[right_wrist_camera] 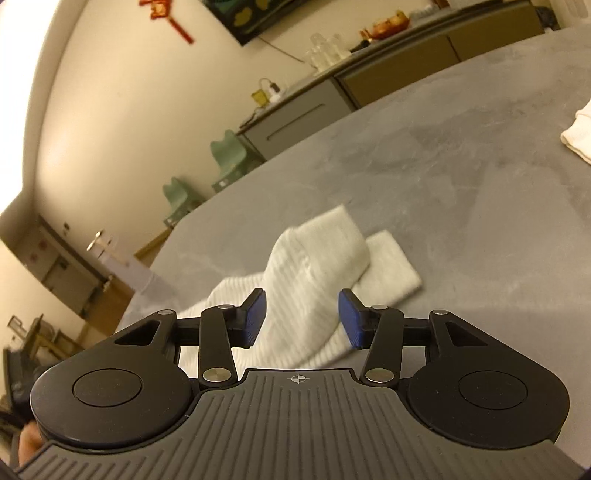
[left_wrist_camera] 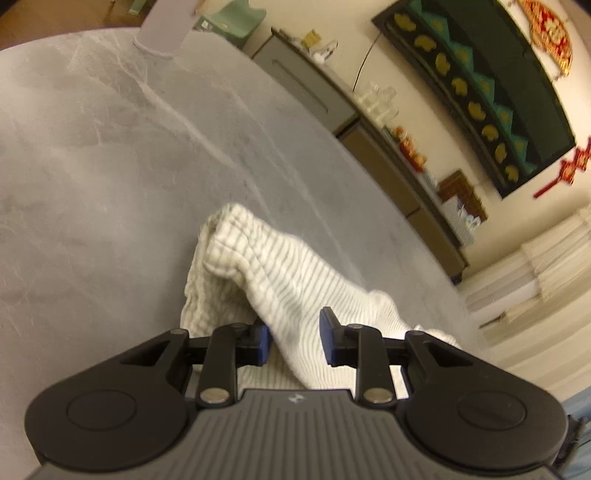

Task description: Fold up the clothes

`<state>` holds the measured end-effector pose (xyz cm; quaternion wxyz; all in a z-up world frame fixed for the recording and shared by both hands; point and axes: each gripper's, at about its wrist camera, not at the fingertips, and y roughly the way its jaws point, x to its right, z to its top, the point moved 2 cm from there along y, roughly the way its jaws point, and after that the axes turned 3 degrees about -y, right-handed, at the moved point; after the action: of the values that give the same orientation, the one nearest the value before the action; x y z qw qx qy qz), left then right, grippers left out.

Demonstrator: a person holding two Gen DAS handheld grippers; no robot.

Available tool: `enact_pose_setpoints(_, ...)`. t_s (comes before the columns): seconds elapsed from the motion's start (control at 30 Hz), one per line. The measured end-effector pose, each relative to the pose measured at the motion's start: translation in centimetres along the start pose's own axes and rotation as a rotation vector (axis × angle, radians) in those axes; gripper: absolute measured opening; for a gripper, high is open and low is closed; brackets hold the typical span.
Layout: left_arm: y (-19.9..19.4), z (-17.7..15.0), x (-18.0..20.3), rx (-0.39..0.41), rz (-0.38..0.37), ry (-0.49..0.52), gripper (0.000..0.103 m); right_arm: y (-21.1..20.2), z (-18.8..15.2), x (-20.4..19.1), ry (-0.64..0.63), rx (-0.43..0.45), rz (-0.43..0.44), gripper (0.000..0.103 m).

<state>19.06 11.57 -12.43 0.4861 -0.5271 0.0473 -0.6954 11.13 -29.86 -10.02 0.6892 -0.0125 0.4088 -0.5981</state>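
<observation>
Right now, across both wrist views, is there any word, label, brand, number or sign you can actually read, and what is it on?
No readable text in either view.
Red and gold wall ornament: a character-like shape, too blurred to read.
Left gripper housing: a small mark, a symbol, no letters.
Right gripper housing: a crosshair mark, no letters.
White ribbed garment: no label visible.

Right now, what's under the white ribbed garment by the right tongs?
The white ribbed garment lies on the grey table; its raised fold drapes over another flat part of the same cloth. Anything beneath the bunched middle is covered. Right tongs stand open, holding nothing.
</observation>
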Motion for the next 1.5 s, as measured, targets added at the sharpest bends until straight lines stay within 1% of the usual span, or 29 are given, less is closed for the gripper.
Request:
enact_pose_setpoints(0.07,-0.2,0.2,0.1,0.011,-0.001,-0.004,0.030,1.0,0.7,0.4,0.009,-0.012,-0.040,0.049)
enact_pose_setpoints(0.1,-0.3,0.2,0.3,0.013,-0.004,-0.002,0.030,1.5,0.8,0.7,0.008,-0.030,-0.056,0.046)
enact_pose_setpoints(0.13,-0.4,0.1,0.4,0.013,-0.010,0.002,0.030,1.6,0.9,0.7,-0.011,-0.039,-0.061,0.028)
enact_pose_setpoints(0.17,-0.5,0.1,0.6,0.013,-0.015,0.006,0.030,1.8,1.1,0.6,-0.029,-0.048,-0.066,0.015)
enact_pose_setpoints(0.2,-0.6,0.1,0.8,0.011,-0.021,0.008,0.030,1.8,1.2,0.6,-0.048,-0.052,-0.068,0.013)
enact_pose_setpoints(0.27,-0.6,0.0,0.8,0.002,-0.024,0.009,0.030,-0.2,1.6,-0.4,-0.087,0.007,-0.030,0.011)
enact_pose_setpoints(0.3,-0.5,0.0,0.8,-0.003,-0.020,0.007,0.030,-1.2,1.7,-0.9,-0.106,0.034,-0.018,0.011)
enact_pose_setpoints(0.4,-0.1,-0.1,1.2,-0.023,-0.015,0.008,0.030,-2.8,1.4,-1.8,-0.163,0.043,-0.114,0.013)
enact_pose_setpoints(0.47,-0.2,-0.3,1.5,-0.026,-0.016,0.021,0.030,-1.8,0.9,-1.0,-0.180,-0.015,-0.199,0.033)
enact_pose_setpoints(0.5,-0.3,-0.4,1.5,-0.024,-0.018,0.027,0.030,-1.3,0.8,-0.4,-0.172,-0.038,-0.228,0.034)
enact_pose_setpoints(0.57,-0.7,-0.5,1.4,-0.017,-0.017,0.027,0.030,-1.2,0.8,0.7,-0.113,-0.041,-0.225,0.036)
enact_pose_setpoints(0.63,-0.8,-0.4,1.1,-0.013,-0.019,0.005,0.030,-1.1,1.0,1.1,-0.081,-0.035,-0.201,0.042)
enact_pose_setpoints(0.7,-0.8,-0.3,0.9,-0.009,-0.022,-0.017,0.030,-0.7,1.1,1.1,-0.103,-0.038,-0.185,0.042)
enact_pose_setpoints(0.77,-1.1,-0.1,0.7,0.001,-0.036,-0.036,0.030,0.1,0.9,0.6,-0.205,-0.056,-0.240,0.011)
enact_pose_setpoints(0.8,-1.3,0.0,0.5,0.006,-0.047,-0.049,0.030,-0.1,0.9,0.1,-0.232,-0.042,-0.254,0.015)
enact_pose_setpoints(0.83,-1.4,0.2,0.3,0.010,-0.056,-0.063,0.031,-0.2,1.0,-0.4,-0.258,-0.028,-0.268,0.015)
enact_pose_setpoints(0.87,-1.5,0.4,0.1,0.013,-0.064,-0.081,0.033,-0.4,1.0,-0.9,-0.284,-0.014,-0.282,0.024)
enact_pose_setpoints(0.93,-1.3,0.8,-0.2,0.009,-0.063,-0.104,0.035,-0.8,1.1,-2.0,-0.337,0.013,-0.310,0.031)
enact_pose_setpoints(0.97,-1.0,0.9,-0.1,0.001,-0.056,-0.103,0.035,-0.9,1.1,-2.6,-0.364,0.025,-0.320,0.038)
enact_pose_setpoints(1.03,-0.6,1.0,0.3,-0.013,-0.049,-0.088,0.032,-0.4,0.4,-3.7,-0.418,0.011,-0.305,0.039)
enact_pose_setpoints(1.07,-0.6,0.9,0.3,-0.019,-0.051,-0.083,0.017,-0.1,0.1,-4.1,-0.441,0.003,-0.306,0.039)
enact_pose_setpoints(1.1,-0.5,0.9,0.4,-0.025,-0.053,-0.079,0.006,0.2,-0.3,-4.7,-0.466,-0.005,-0.299,0.039)
enact_pose_setpoints(1.13,-0.7,0.7,0.4,-0.028,-0.056,-0.079,0.005,0.4,-0.9,-6.1,-0.507,-0.010,-0.251,0.040)
enact_pose_setpoints(1.27,-1.4,0.0,-0.2,-0.048,-0.089,-0.121,0.005,1.1,-3.3,-11.9,-0.669,-0.031,-0.056,0.040)
enact_pose_setpoints(1.3,-1.4,0.1,-0.5,-0.050,-0.095,-0.137,0.005,1.3,-3.9,-13.4,-0.709,-0.036,-0.006,0.041)
enact_pose_setpoints(1.37,-1.4,0.4,-0.8,-0.043,-0.108,-0.160,0.006,1.7,-5.2,-16.3,-0.793,-0.047,0.090,0.053)
enact_pose_setpoints(1.43,-1.5,0.8,-1.1,-0.034,-0.118,-0.177,0.014,3.4,-7.4,-19.4,-0.937,-0.077,0.124,0.054)
enact_pose_setpoints(1.47,-1.6,0.9,-1.2,-0.029,-0.122,-0.186,0.020,4.3,-8.4,-20.6,-1.001,-0.098,0.134,0.053)
enact_pose_setpoints(1.5,-1.6,1.1,-1.4,-0.026,-0.122,-0.197,0.024,5.2,-9.3,-21.7,-1.060,-0.117,0.141,0.052)
